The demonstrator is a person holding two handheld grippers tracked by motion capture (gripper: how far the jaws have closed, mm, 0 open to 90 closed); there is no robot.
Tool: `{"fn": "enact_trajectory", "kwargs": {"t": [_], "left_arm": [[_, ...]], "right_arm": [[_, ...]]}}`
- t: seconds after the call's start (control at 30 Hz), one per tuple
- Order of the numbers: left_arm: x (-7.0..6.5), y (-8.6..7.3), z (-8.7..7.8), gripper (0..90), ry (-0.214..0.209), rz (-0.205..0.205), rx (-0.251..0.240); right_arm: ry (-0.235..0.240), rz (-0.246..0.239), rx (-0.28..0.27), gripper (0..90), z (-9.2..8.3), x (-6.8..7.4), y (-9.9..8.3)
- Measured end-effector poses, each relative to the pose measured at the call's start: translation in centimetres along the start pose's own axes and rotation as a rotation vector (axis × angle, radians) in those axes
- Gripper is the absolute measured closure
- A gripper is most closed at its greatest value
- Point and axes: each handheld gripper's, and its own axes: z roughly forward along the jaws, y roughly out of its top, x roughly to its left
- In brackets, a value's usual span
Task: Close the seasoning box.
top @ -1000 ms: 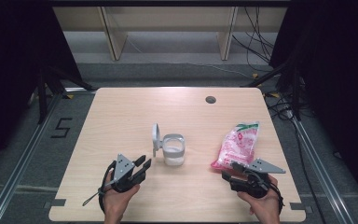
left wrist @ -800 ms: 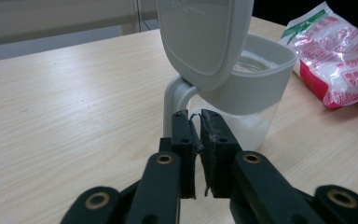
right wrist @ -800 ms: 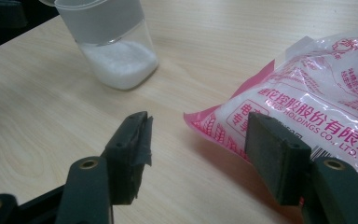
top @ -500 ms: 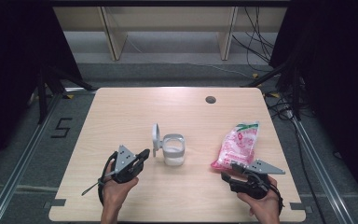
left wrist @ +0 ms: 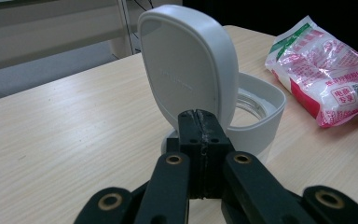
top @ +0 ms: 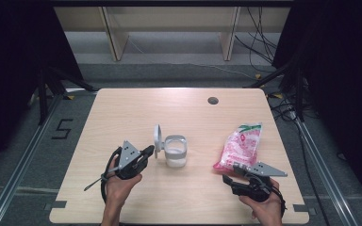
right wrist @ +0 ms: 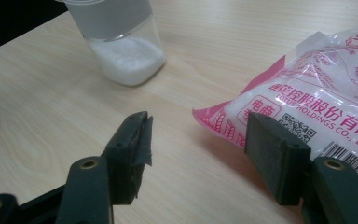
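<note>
Because the hinged lid [left wrist: 186, 65] of the white canister [top: 175, 151] stands upright and swung back, we read the work in hand as filling that canister from the pink bag [top: 241, 147], and everything on the bench [top: 122, 113] seems laid out for that. We take the canister as our landmark: it sits near the middle of the bench, its mouth bare to the top, with a low layer of white grains showing through its clear lower wall in the right gripper view [right wrist: 129, 58].

Our left gripper [top: 147, 153] sits just to the left of the canister, close by the raised lid, and its jaws have just been closing; they now meet pad to pad with nothing between them, as the left gripper view shows plainly. We judge that closed jaws suit a push or a steadying nudge on the lid rather than a grasp, though we cannot tell whether they touch it.

Our right gripper [top: 232, 170] rests to the right of the canister and nearer to us, at the near end of the bag. Its jaws stand apart; one pad lies over bare wood and the other overlaps the bag's corner [right wrist: 279, 107], but neither presses on the plastic. We suppose that spread is kept so the bag's end can be taken next. The bag itself lies flat, well clear of the canister's right side, its far end pointing away from us.
</note>
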Motion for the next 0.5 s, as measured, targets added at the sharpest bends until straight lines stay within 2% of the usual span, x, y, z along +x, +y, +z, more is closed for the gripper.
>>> {"fn": "enact_trajectory", "kwargs": {"t": [0.17, 0.2, 0.3, 0.4, 0.43, 0.47, 0.5], "left_arm": [[0.11, 0.38, 0.01, 89.2, -0.004, 0.000, -0.011], [0.14, 0.42, 0.01, 89.2, -0.006, 0.001, -0.011], [0.25, 0.60, 0.07, 89.2, -0.004, 0.000, -0.010], [0.06, 0.81, 0.18, 89.2, -0.006, 0.004, -0.015], [0.03, 0.89, 0.21, 89.2, -0.003, 0.011, -0.014], [-0.07, 0.98, 0.23, 89.2, 0.002, 0.014, -0.014], [-0.17, 1.03, 0.29, 89.2, -0.001, 0.016, -0.017]], "right_arm": [[-0.001, -0.006, 0.010, 40.5, -0.03, 0.09, -0.04], [0.012, 0.008, -0.003, 40.5, 0.08, 0.19, -0.08], [0.014, 0.012, -0.003, 40.4, 0.10, 0.23, -0.11], [-0.001, -0.045, -0.007, 40.4, 0.10, -0.19, -0.07], [-0.004, -0.047, 0.002, 40.4, 0.04, -0.19, -0.07], [0.014, -0.006, -0.007, 40.4, 0.12, 0.09, -0.19], [0.007, -0.027, -0.005, 40.4, 0.05, -0.08, -0.16]]}}
